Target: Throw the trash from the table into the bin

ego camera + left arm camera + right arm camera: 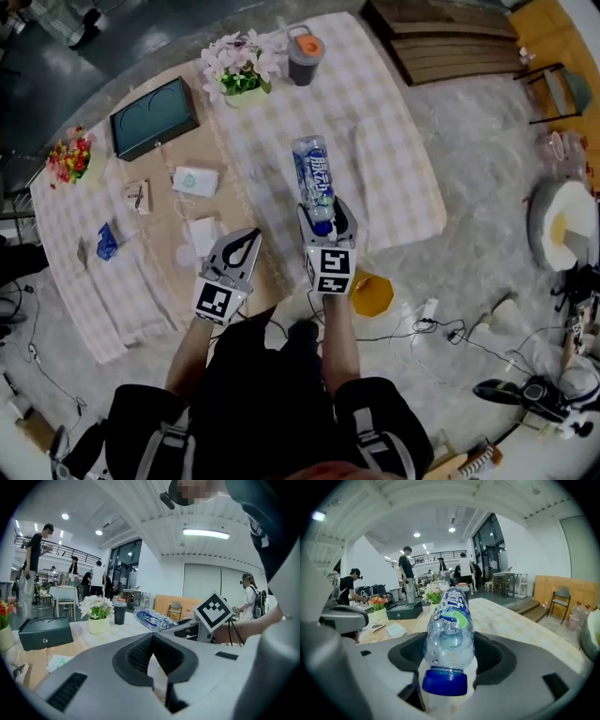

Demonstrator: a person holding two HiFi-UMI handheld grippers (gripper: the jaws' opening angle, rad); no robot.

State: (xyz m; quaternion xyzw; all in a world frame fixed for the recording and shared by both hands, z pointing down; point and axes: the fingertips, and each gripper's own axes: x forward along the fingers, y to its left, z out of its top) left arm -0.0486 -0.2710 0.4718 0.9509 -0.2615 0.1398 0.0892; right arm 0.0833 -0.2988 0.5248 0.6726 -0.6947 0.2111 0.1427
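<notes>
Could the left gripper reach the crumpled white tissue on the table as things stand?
Probably yes: the crumpled white tissue lies uncovered just beside the empty left gripper, with nothing between them, though its shut jaws must open first.

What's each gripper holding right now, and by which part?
Right gripper grips the plastic bottle at its shoulder, just past the blue cap. Left gripper is shut, empty.

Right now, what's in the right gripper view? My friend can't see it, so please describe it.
The grey right gripper is shut on a clear plastic bottle with a blue cap, cap end nearest the camera. Beyond it lie a pale checked tablecloth, a dark green box and white flowers.
</notes>
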